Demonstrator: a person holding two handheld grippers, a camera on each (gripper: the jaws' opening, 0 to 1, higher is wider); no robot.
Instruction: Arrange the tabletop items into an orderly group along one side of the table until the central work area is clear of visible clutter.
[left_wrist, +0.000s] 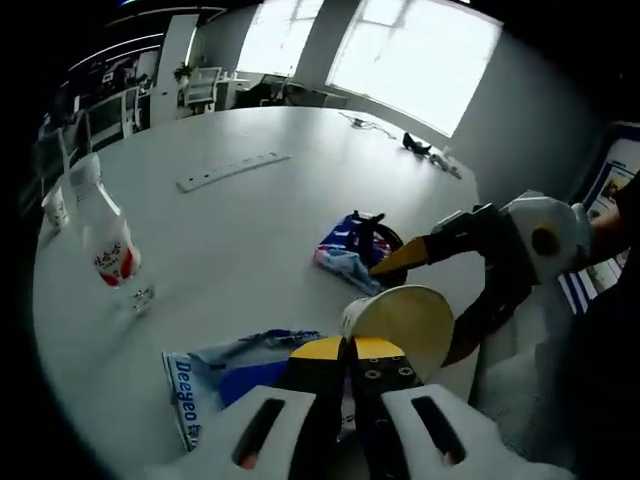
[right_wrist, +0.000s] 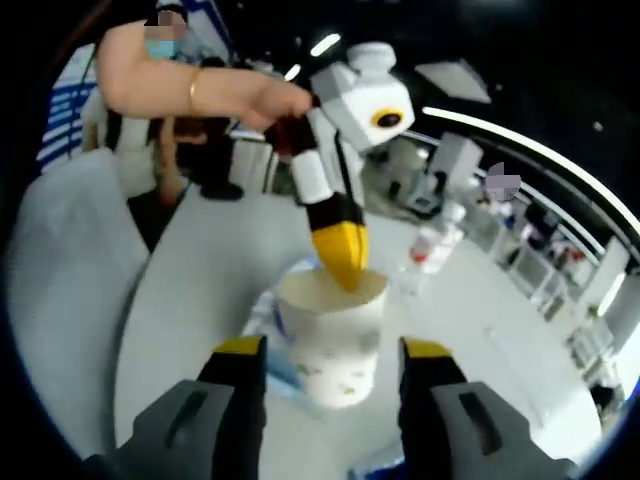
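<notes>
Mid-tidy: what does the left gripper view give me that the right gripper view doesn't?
Left gripper view: a long strip and a crumpled blue and red wrapper. Right gripper view: a person's arm holding the left gripper. Both: the paper cup, its rim pinched by the left gripper, standing between the open right gripper, plus a bottle.

Both tongs (right_wrist: 335, 375) look white-bodied with black arms and yellow tips; gold bangle (right_wrist: 192, 92) worn.
</notes>
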